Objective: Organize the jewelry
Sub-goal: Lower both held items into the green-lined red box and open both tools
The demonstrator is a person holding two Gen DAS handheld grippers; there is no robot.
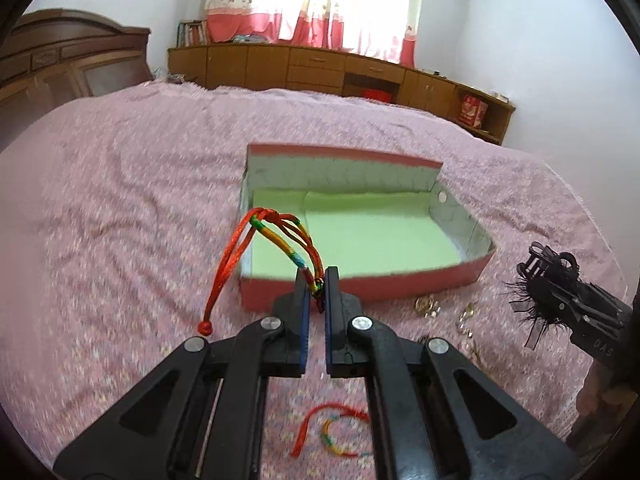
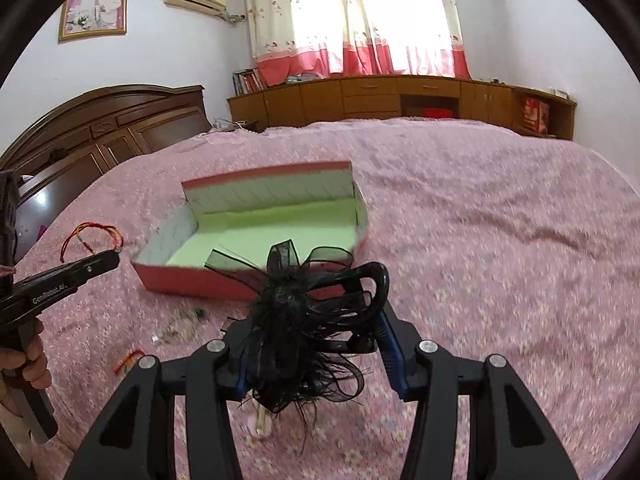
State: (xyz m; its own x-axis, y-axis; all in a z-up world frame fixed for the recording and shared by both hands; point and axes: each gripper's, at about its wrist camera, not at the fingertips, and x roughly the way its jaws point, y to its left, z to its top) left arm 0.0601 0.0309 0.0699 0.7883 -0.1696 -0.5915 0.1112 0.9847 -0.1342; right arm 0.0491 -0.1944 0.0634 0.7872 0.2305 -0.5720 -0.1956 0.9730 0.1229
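My left gripper (image 1: 316, 286) is shut on a red and rainbow cord bracelet (image 1: 276, 236), whose loops and knotted tail hang in the air in front of the box. The open red box (image 1: 420, 280) with a pale green lining sits on the pink bedspread just beyond. My right gripper (image 2: 312, 332) is shut on a black feather and ribbon hair clip (image 2: 288, 312), held above the bed near the box (image 2: 192, 280). In the right wrist view the left gripper (image 2: 110, 260) and its bracelet (image 2: 96, 234) show at the left. The right gripper (image 1: 532, 264) appears at the right edge.
A second cord bracelet (image 1: 332, 428) lies on the bedspread under the left gripper. Small gold and clear earrings (image 1: 426, 306) lie by the box's front right corner, and more small pieces (image 2: 180, 328) lie beside it. A wooden headboard (image 2: 100, 128) and low cabinets (image 2: 400, 96) border the bed.
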